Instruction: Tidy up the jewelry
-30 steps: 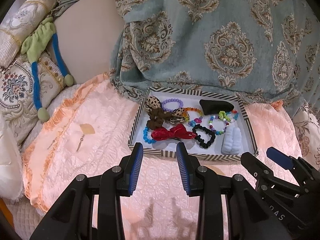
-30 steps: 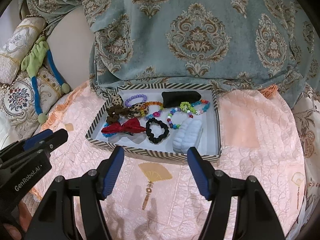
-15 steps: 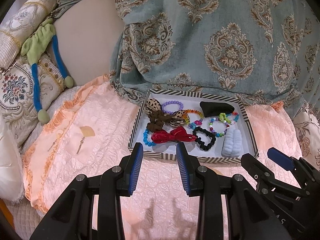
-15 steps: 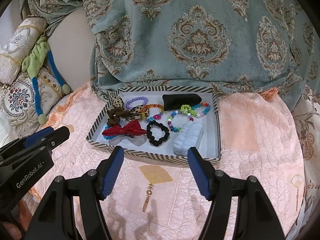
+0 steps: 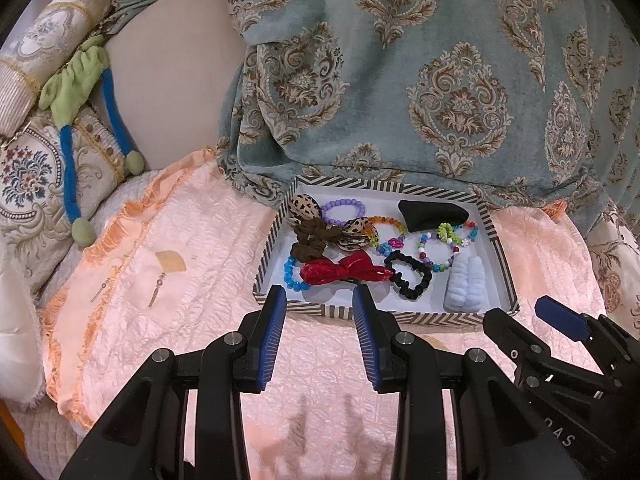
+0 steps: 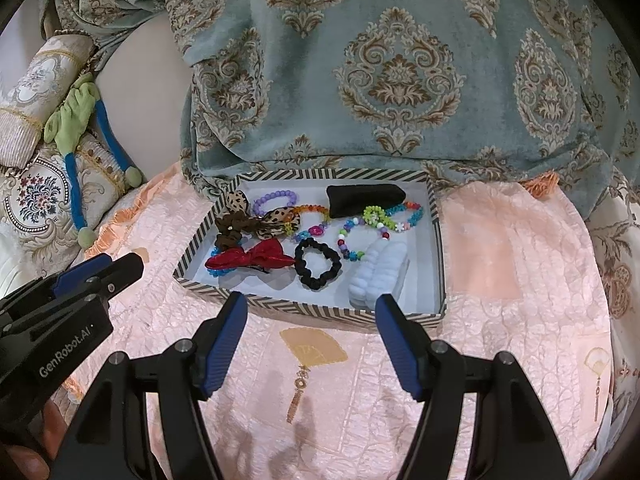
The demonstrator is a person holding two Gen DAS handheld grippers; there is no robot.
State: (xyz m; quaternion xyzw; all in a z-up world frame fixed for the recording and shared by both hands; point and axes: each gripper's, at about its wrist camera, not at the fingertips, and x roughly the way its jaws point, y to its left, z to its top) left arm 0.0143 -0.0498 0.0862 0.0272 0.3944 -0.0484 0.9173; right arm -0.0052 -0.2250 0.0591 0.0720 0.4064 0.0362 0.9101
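Both the left gripper (image 5: 319, 300) and right gripper (image 6: 310, 308) hover empty with jaws apart before the tray (image 6: 320, 312), so picking 1 piece comes next.

The left gripper (image 6: 100, 276) bears white lettering "GenRobot.AI" on its black body in the right wrist view, and the right gripper (image 5: 532, 316) shows partial white letters "DAS" in the left wrist view.
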